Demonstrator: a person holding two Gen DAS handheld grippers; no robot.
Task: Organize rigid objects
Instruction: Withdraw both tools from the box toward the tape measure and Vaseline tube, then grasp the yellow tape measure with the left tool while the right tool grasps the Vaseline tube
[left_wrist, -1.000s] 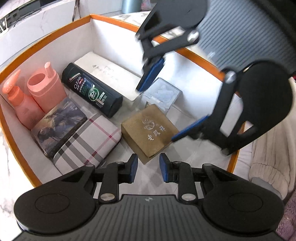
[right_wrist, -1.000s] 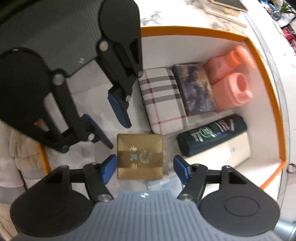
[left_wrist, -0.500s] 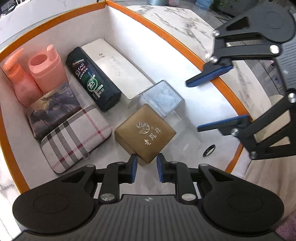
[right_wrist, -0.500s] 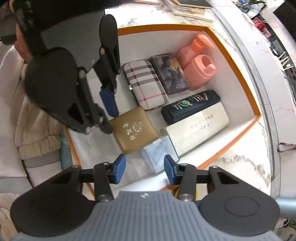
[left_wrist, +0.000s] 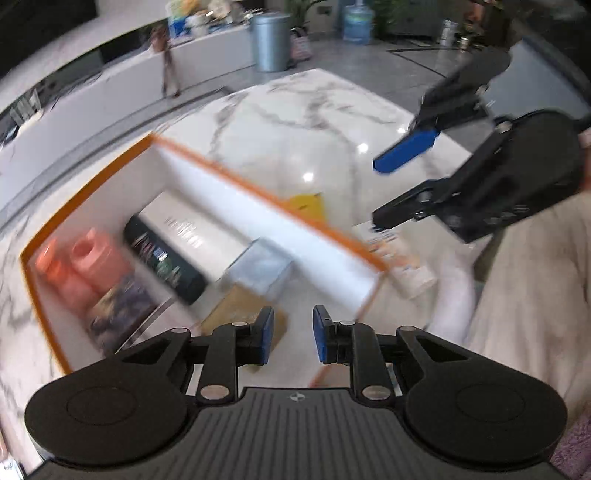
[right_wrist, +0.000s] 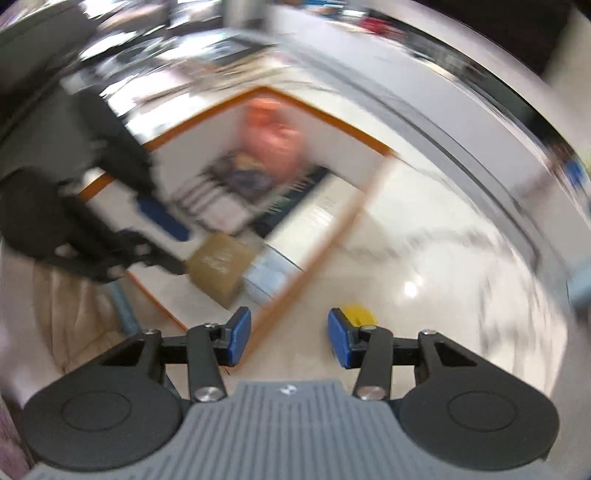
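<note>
Both views are motion-blurred. An orange-rimmed white box on the marble table holds pink bottles, a dark shampoo bottle, a long white box, a clear case, a gold box and a picture box. My left gripper is open and empty above the box's near corner. My right gripper is open and empty over the table outside the box; it also shows in the left wrist view. A yellow object lies by its right finger.
A white carton lies outside the box near its corner. A cream garment is at the right. The left gripper shows in the right wrist view. A grey bin stands far behind on the floor.
Both grippers have pulled back and up out of the box, empty. The right gripper has swung over the table beyond the box's wall. Both views have become blurred.
</note>
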